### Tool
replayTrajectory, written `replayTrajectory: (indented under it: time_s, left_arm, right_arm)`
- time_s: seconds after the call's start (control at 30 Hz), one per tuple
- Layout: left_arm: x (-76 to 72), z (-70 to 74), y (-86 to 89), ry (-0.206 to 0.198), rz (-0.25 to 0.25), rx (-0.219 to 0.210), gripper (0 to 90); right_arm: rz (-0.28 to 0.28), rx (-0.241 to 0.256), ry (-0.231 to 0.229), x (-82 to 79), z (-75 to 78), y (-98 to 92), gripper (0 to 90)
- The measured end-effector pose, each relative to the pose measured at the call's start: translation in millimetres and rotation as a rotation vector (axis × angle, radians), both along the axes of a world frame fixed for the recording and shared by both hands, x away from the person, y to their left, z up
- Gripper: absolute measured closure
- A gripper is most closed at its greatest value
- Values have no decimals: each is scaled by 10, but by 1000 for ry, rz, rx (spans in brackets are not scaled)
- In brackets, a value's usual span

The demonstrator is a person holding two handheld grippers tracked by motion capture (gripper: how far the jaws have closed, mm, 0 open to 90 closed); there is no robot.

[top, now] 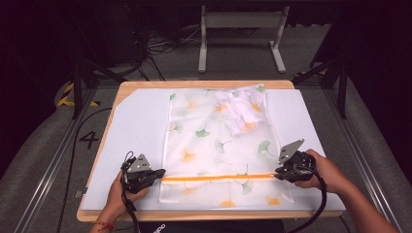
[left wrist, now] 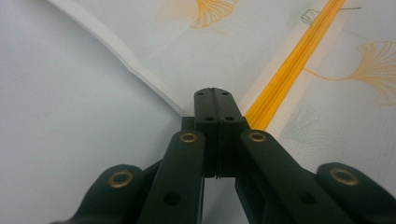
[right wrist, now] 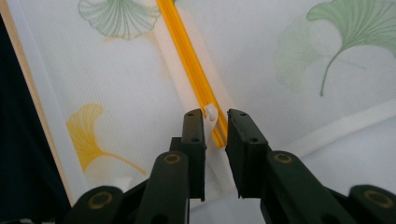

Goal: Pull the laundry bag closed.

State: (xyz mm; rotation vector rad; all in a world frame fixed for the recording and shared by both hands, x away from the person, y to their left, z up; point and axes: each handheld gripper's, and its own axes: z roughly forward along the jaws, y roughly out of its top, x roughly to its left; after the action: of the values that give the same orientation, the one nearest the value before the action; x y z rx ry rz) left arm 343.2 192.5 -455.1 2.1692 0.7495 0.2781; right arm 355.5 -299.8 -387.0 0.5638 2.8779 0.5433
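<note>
Both grippers' jaws at orange zipper [top: 216, 177] ends.

Parted claw [right wrist: 216, 122] astride white slider [right wrist: 210, 112] on orange zipper [right wrist: 187, 51]

The mesh bag [top: 218, 145] looks like thin, translucent white cloth printed with leaves, and its orange zipper [top: 216, 177] like glossy plastic. The table [top: 204, 83] shows a pale wood rim under a smooth, matt white sheet [top: 131, 131].

Left claw [left wrist: 214, 95] closed, right claw [right wrist: 215, 119] parted.
</note>
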Motion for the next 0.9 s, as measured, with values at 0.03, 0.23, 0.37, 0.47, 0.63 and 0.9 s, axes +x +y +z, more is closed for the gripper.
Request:
replayTrajectory:
  time_s: [0.03, 0.23, 0.37, 0.47, 0.63, 0.9]
  left_arm:
    - [0, 0, 0, 0, 0, 0, 872]
    - [-35, 37, 70, -36, 11, 2, 843]
    - [-73, 81, 94, -59, 10, -6, 802]
    - [-110, 114, 106, -80, 8, -1, 761]
    - [-148, 153, 137, -106, 16, 5, 704]
    - [-220, 194, 165, -129, 35, 33, 532]
  right_arm:
    - [-12, 10, -18, 7, 7, -5, 751]
    - [-45, 86, -55, 24, 40, -52, 732]
    - [-73, 137, -104, 16, 60, -86, 706]
    - [-90, 166, -136, 0, 64, -108, 695]
    - [-120, 193, -180, -28, 58, -139, 668]
    - [-151, 224, -254, -121, 37, -242, 546]
